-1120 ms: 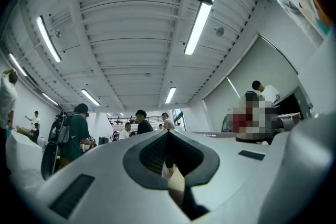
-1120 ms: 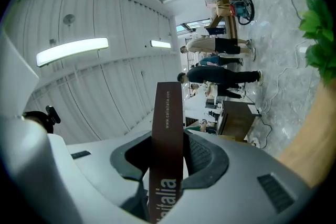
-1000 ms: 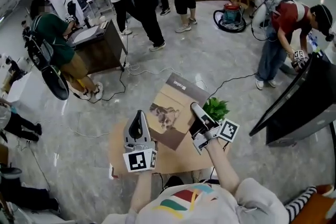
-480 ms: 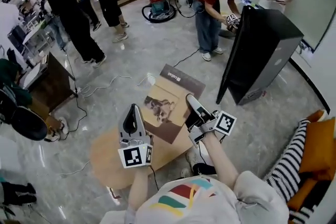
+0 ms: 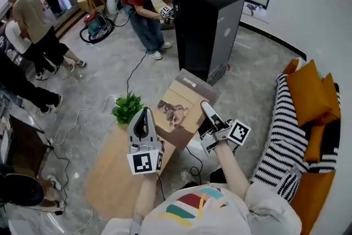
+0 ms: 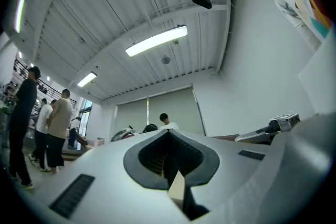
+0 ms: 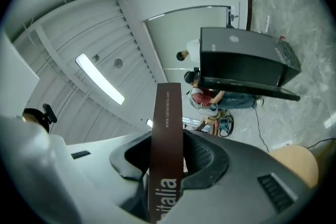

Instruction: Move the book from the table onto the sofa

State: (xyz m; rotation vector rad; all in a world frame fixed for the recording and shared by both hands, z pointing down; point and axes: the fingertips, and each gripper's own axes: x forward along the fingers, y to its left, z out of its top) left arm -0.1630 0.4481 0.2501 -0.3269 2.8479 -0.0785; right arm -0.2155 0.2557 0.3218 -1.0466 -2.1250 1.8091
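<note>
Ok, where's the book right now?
Centre of the head view: the book is held in the air between the left gripper and the right gripper, over the wooden table's far edge, with the sofa off to its right.

Shirt: a white short-sleeved T-shirt (image 5: pixel 204 212) carried red, yellow and teal stripes on the front.
Left tongs (image 5: pixel 144 118): the shell was pale grey and tapered, with a dark grey ribbed lining round the jaws.
Left cube (image 5: pixel 144 163): it had white faces, each printed with a black square marker.
Right tongs (image 5: pixel 208 113): they were pale grey and black, with small dark slotted patches.
Right cube (image 5: pixel 239 132): it bore the same black-and-white markers.
</note>
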